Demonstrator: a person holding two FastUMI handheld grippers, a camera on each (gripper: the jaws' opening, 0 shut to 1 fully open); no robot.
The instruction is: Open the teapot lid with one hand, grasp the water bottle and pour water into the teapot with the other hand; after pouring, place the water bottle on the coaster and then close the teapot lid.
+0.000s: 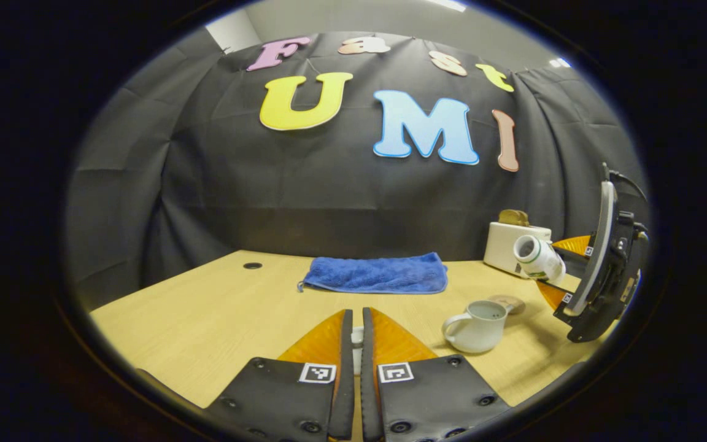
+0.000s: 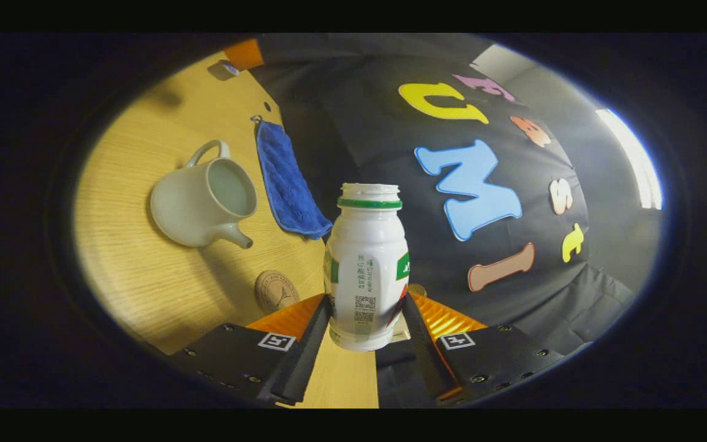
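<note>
Holding the water bottle (image 2: 366, 270) pinched between both fingers of my right hand-held gripper (image 2: 366, 319), tipped on its side, I saw the open teapot (image 2: 203, 202) on the desk (image 2: 145, 288) at ten o'clock, coaster (image 2: 275, 291) nearer at eight. My left hand-held gripper (image 1: 356, 331) stood nearly closed on something small and pale, likely the lid.

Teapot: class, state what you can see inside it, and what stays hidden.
The teapot has no lid on; its pale inner wall shows through the open mouth. Whether water lies inside cannot be told. Its underside is hidden against the table.
</note>
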